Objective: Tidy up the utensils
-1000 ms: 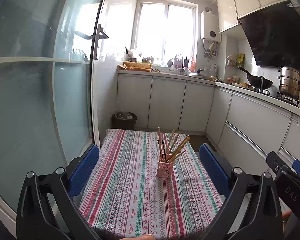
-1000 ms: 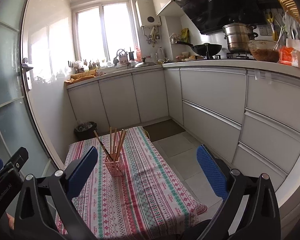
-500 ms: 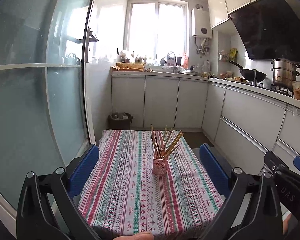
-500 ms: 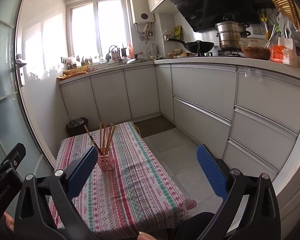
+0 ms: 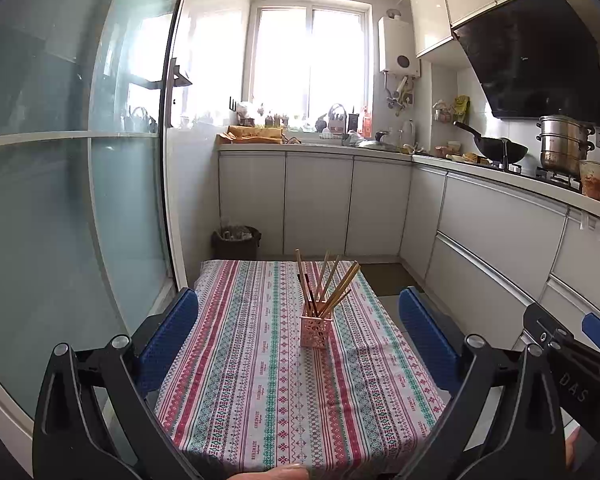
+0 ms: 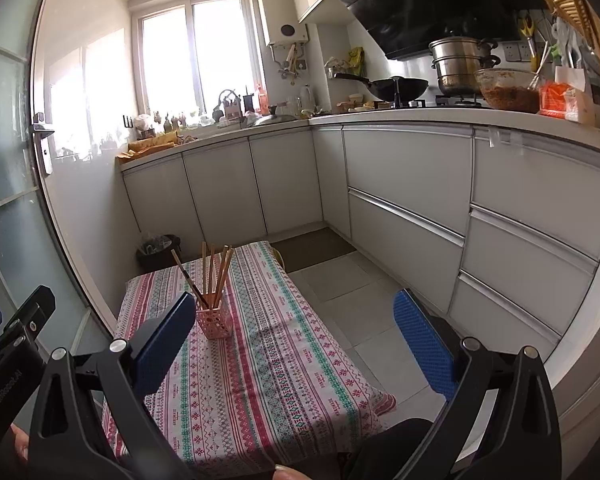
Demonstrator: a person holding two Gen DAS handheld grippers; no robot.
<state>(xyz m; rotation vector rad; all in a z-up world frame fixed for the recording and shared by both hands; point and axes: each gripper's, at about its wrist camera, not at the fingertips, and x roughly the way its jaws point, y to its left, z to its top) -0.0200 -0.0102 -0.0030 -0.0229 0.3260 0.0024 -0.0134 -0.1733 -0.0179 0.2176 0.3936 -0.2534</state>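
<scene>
Grippers frame both views from the near edge: the left gripper is spread wide with nothing between its blue pads, and the right gripper is likewise released and empty. Both are held above the near end of a small worktop covered by a cloth striped in red, green and white. Further along, about mid-worktop, stands a pink perforated holder, square and upright. In it is a bundle of chopsticks, mostly pale wood with a couple of darker ones, fanned out and leaning in different directions. Beyond the far end of the worktop a dark waste bin sits on the floor against white cabinets. On the counter to the right are a black wok, a stacked steel steamer pot and a glass bowl of reddish-brown food.
</scene>
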